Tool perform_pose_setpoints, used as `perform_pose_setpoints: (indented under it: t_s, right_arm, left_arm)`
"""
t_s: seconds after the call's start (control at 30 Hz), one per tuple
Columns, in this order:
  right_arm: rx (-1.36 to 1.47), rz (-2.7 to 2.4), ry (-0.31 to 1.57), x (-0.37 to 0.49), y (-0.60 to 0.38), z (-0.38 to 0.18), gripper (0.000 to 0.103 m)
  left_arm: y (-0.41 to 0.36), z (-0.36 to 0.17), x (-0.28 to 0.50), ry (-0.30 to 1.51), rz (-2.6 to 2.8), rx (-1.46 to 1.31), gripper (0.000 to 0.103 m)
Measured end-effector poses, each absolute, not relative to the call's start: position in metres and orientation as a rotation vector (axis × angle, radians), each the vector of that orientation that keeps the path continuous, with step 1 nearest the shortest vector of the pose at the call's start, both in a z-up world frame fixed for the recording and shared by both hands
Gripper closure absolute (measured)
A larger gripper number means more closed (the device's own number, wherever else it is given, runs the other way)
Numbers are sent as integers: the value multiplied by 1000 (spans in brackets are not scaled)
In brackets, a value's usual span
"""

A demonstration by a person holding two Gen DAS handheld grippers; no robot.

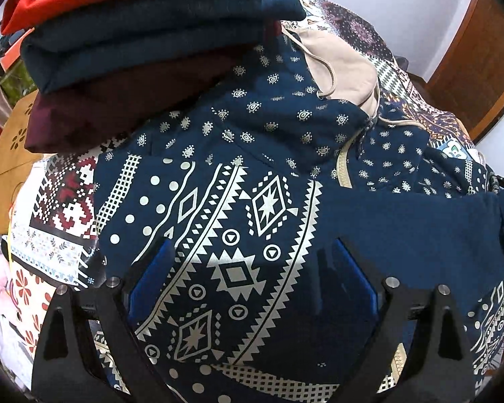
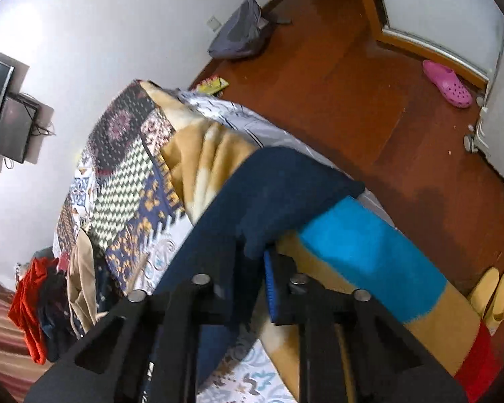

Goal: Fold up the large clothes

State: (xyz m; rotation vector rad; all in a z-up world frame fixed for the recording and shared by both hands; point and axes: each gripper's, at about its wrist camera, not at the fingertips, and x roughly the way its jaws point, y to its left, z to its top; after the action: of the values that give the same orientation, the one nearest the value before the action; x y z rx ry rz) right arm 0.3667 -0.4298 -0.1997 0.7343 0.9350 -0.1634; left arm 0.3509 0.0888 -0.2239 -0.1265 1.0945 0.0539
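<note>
Navy patterned hoodie (image 1: 238,221) lies spread on quilt (image 1: 60,235), beside folded stack (image 1: 151,43). Right gripper (image 2: 252,252) clamps its navy sleeve (image 2: 272,188); left gripper (image 1: 252,268) gapes empty above. Draw sleeve across chest, keep flat.

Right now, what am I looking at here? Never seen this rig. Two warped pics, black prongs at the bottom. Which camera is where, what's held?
No robot arm: a person holds a two-finger gripper in each hand, with a fisheye camera on each looking along its fingers.

The left wrist view shows the left gripper open above a navy hoodie with white geometric print spread on a patchwork bedspread. A stack of folded red, blue and maroon clothes sits behind it.

The right wrist view shows the right gripper shut on a plain navy part of the fabric, probably the hoodie's sleeve, at the bed's edge above a wooden floor.
</note>
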Motion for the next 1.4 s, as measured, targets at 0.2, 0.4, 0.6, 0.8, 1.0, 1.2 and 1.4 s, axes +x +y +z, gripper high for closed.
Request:
perform_pose_setpoints:
  t_s: [0.2, 0.4, 0.6, 0.8, 1.0, 1.2, 1.4]
  right_arm:
    - [575, -129, 797, 345, -405, -136, 96]
    - [478, 5, 659, 322, -367, -60, 96]
    - [345, 208, 570, 297, -297, 1, 96]
    - [242, 418, 636, 283, -226, -7, 96]
    - [159, 524, 866, 282, -172, -75, 96]
    - [133, 561, 1052, 265, -169, -130, 94]
    - [102, 522, 1027, 244, -194, -124, 81]
  left_arm:
    - [89, -215, 342, 1062, 48, -115, 9]
    - [97, -198, 322, 1023, 33, -135, 9]
    - [100, -182, 303, 972, 26, -125, 9]
    - [103, -169, 284, 924, 30, -110, 9]
    - [102, -161, 270, 914, 27, -95, 9]
    - [89, -157, 266, 913, 6, -77, 9]
    - [58, -152, 276, 917, -44, -10, 9]
